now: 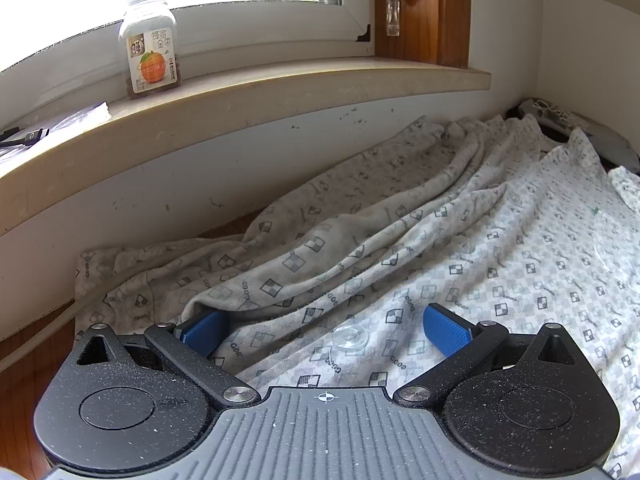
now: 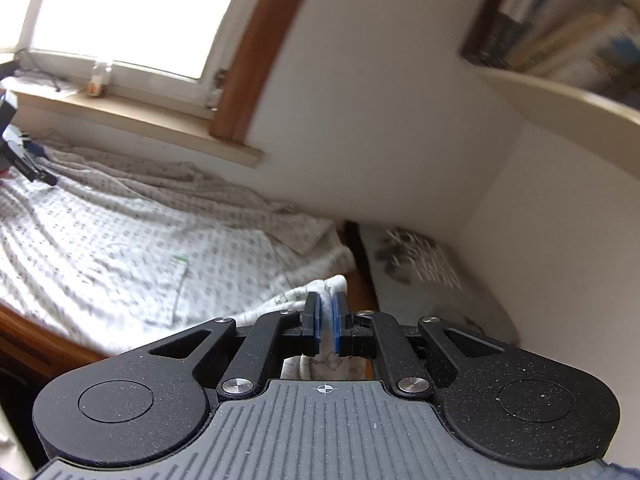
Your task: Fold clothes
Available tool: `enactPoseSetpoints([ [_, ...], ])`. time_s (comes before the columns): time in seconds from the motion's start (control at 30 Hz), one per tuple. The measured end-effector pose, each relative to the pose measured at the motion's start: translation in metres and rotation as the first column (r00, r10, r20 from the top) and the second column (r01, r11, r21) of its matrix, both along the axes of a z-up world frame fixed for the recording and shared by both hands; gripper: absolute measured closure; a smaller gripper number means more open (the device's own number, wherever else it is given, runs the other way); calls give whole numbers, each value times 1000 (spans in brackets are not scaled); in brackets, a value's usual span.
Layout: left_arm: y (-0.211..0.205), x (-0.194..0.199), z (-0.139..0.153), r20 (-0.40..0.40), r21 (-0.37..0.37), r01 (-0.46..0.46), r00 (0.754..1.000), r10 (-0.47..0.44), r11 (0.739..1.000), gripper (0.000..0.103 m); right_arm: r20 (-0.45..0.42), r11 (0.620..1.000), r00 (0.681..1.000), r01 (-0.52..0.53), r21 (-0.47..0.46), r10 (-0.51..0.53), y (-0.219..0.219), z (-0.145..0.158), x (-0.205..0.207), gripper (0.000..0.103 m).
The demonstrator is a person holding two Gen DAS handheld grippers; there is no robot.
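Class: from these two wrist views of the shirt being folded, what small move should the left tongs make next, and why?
Probably close the left tongs on the shirt. They stand open, one blue pad tucked under a fold and the other resting on top, while the right tongs are already shut on the shirt's edge.

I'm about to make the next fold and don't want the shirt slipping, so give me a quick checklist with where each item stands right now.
1. Right tongs shut on shirt edge: ok.
2. Left tongs gripping cloth: not ok, open, one finger tucked under a fold.
3. Button between the left fingers, clear of the pads: ok.
4. Shirt lying flat: not ok, bunched along the wall.
5. Jar up on the sill, off the cloth: ok.
6. Right grip firmness: cannot tell, view blurred.
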State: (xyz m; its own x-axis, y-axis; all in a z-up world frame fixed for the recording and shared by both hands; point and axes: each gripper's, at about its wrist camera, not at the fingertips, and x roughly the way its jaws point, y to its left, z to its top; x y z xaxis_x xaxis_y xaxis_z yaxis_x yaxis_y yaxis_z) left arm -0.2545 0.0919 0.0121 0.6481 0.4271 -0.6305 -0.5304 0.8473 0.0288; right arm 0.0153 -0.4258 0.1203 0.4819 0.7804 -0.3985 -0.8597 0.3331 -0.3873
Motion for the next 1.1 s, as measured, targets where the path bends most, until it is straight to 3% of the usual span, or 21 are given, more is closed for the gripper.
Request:
enactPoseSetpoints([
  [0.4,-2,1,1,-2,1,-2,1000,2,1000,0,-20,968,968,-250,-35,250,160,-16,-26,96],
  [0.5,-2,0,1,0,-1,-2,1000,2,1000,0,-77,956,955,-290,-50,286,192,-39,-32,94],
  [0.6,-2,-1,2,5,-6,-2,1000,2,1000,0,-126,953,951,-295,-75,284,209,-65,-32,84],
  [0.73,-3,-1,3,3,1,-4,1000,4,1000,0,-184,960,950,-270,-69,254,185,-81,-21,61],
  [0.87,-16,1,5,-12,83,-3,1000,4,997,0,-268,974,943,-220,-49,199,135,-87,-2,48],
  [0.97,-29,2,11,-10,122,7,1000,-6,992,0,-325,980,931,-194,-53,167,103,-99,7,44],
  [1.1,-52,18,34,30,88,55,998,-58,995,2,-390,979,906,-198,-49,164,70,-113,14,42],
])
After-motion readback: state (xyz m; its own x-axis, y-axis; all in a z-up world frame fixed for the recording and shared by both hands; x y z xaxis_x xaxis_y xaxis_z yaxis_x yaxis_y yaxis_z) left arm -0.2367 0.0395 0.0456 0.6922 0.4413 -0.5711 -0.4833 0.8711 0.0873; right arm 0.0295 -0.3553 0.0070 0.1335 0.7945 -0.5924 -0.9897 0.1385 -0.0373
